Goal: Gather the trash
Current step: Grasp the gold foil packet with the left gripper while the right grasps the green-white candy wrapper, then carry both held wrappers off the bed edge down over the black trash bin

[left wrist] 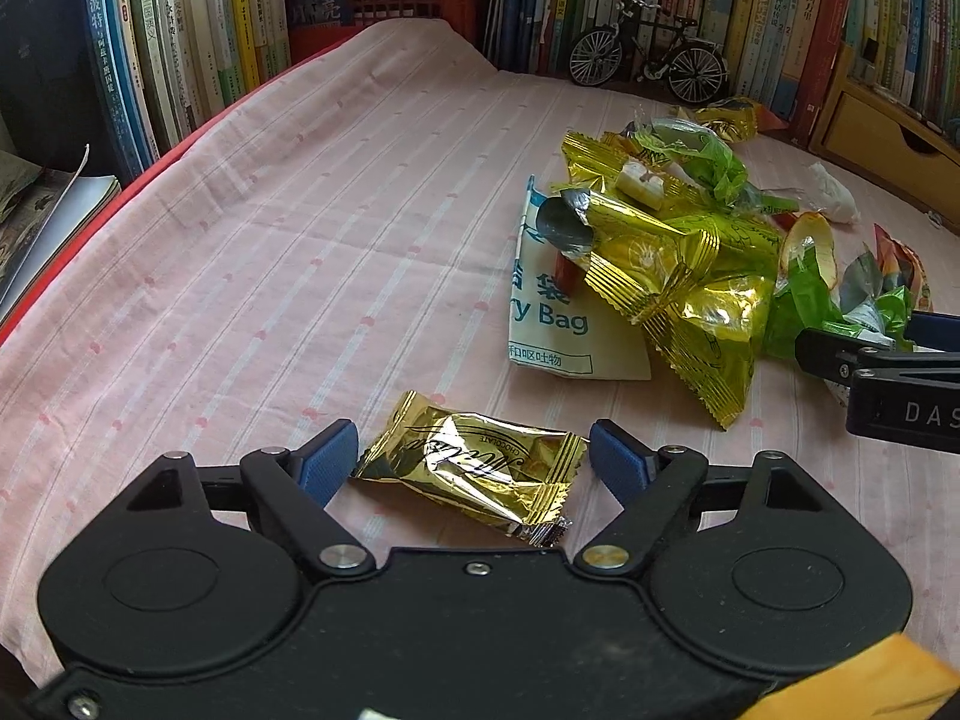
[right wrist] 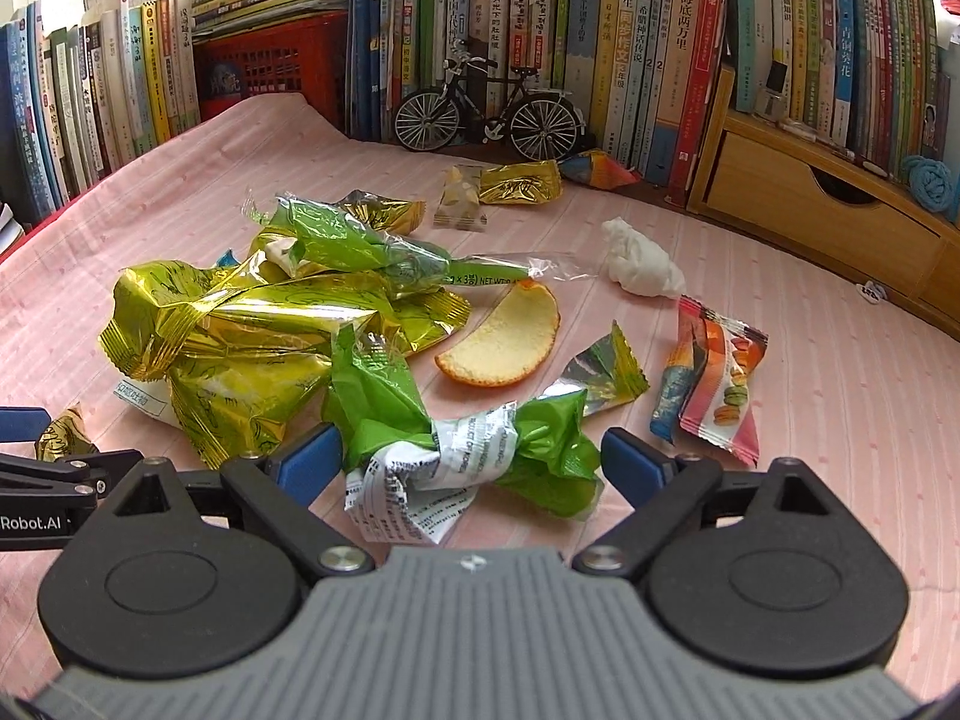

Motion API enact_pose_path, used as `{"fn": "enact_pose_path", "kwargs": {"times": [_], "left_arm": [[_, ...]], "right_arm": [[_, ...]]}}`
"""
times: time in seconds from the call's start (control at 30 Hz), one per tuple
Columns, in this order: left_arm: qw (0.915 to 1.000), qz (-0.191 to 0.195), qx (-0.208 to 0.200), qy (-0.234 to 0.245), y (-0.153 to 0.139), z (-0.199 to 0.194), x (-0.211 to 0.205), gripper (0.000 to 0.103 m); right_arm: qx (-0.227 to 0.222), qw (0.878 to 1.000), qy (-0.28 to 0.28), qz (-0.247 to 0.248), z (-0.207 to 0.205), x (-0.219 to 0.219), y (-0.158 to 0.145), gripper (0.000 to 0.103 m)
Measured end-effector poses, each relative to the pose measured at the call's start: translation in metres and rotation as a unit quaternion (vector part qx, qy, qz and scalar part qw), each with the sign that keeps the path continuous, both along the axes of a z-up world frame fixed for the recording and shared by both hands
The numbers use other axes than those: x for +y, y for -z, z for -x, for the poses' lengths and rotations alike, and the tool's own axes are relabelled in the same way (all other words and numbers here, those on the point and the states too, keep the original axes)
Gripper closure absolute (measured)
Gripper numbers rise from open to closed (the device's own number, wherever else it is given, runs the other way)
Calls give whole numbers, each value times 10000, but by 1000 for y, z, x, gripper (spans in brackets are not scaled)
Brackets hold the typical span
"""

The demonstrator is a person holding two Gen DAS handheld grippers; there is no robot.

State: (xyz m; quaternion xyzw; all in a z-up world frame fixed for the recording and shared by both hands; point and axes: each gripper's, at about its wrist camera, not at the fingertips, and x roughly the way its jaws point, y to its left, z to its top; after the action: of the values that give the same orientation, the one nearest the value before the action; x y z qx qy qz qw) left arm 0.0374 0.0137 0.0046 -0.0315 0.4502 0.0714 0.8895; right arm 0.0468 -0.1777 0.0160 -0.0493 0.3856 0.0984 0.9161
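Left hand-held gripper [left wrist: 474,461] stands wide, its pads flanking a gold chocolate wrapper [left wrist: 474,471] lying on the pink-clothed table [left wrist: 240,276]. Right hand-held gripper [right wrist: 471,465] likewise wide, a crumpled green wrapper [right wrist: 480,450] between its pads, ungripped

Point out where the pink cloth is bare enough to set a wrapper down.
Free: the wide stretch of pink cloth between the row of books and the wrapper pile. Also the strip between the crumpled tissue and the wooden drawer unit. Crowded: around the orange peel.
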Motion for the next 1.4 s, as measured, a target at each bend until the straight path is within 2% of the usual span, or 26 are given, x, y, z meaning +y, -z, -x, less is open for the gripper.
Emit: {"fn": "enact_pose_path", "kwargs": {"times": [0.33,0.4,0.47,0.53,0.6,0.63,1.03,1.4], "left_arm": [[10000,-23,-22,28,-7,4,-11,45],[10000,-17,-3,13,-9,5,-14,54],[10000,-11,20,-5,-11,6,-16,55],[10000,-28,21,-52,-14,7,-19,60],[9999,-72,22,-105,-18,9,-23,72],[9999,-89,31,-143,-20,11,-25,73],[9980,-133,37,-616,-46,41,-47,75],[9997,46,45,-246,-56,99,-43,75]], "right_arm": [[28,9999,-80,-128,1,-2,0,15],[27,9998,-109,-160,1,-3,-1,17],[-8,9997,-144,-219,4,-4,-3,23],[-38,9996,-191,-222,6,-4,-6,23],[-22,9992,-262,-308,8,-5,-9,24],[-21,9991,-264,-335,9,-5,-11,24],[-23,9959,-609,-666,30,-18,-31,31],[-54,9968,-217,-763,87,-23,-50,32]]}}
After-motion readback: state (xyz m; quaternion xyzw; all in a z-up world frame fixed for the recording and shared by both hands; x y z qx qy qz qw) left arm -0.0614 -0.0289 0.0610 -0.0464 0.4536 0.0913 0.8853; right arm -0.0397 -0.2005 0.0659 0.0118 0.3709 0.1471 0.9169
